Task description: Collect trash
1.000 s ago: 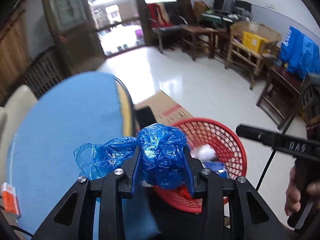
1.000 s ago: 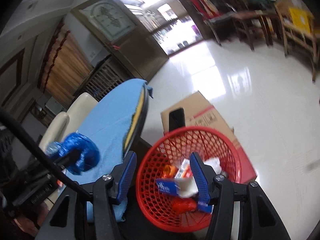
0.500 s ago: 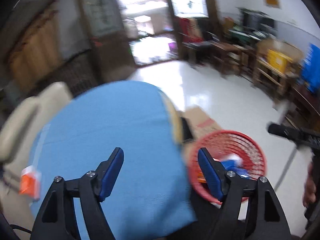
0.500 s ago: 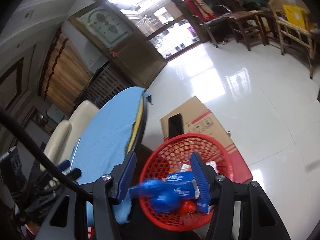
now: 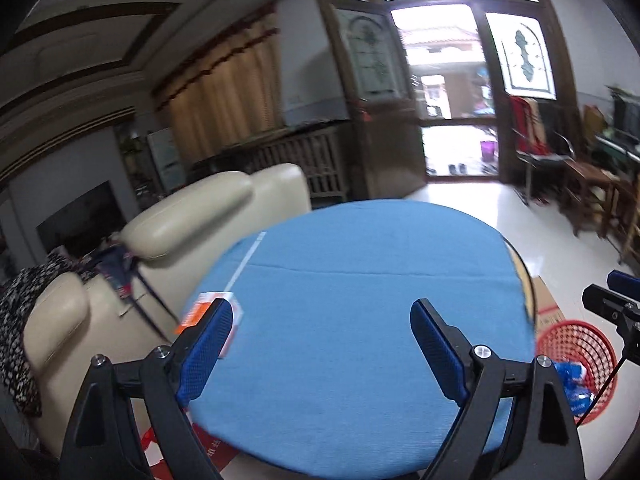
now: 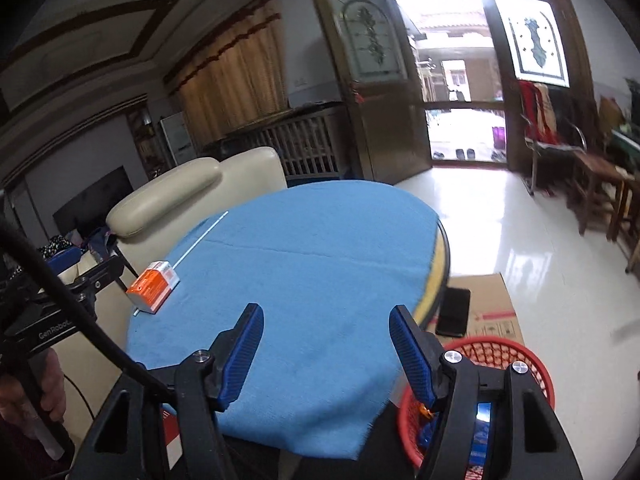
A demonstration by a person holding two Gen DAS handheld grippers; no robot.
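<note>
Two handheld grippers face a round table with a blue cloth cover [image 5: 360, 300]. Left gripper [image 5: 322, 344]: jaws wide apart and opening, nothing between the blue pads, only cloth behind them. Right gripper [image 6: 326, 354]: jaws apart, opening too, nothing between them.

One small orange-and-white cardboard carton [image 6: 153, 287] lies on its side on the cloth near the table's left edge, just beside a thin white line on the cloth; in the left wrist view it sits partly hidden behind the left gripper's left finger [image 5: 206, 356], not touched as far as can be told.

Red plastic mesh basket [image 6: 536, 368] stands on the floor at the table's right side, below the tabletop, with blue crumpled wrappers [image 5: 572, 384] inside; other contents too hidden to tell. Behind it a flat brown cardboard box [image 6: 492, 300] on the white tile floor, with a black phone-like slab [image 6: 454, 312] lying on it.

Cream leather armchair [image 5: 208, 216] stands just beyond the table on the left. A person's hand [image 6: 24, 396] grips the left tool's handle at the edge of the right wrist view
</note>
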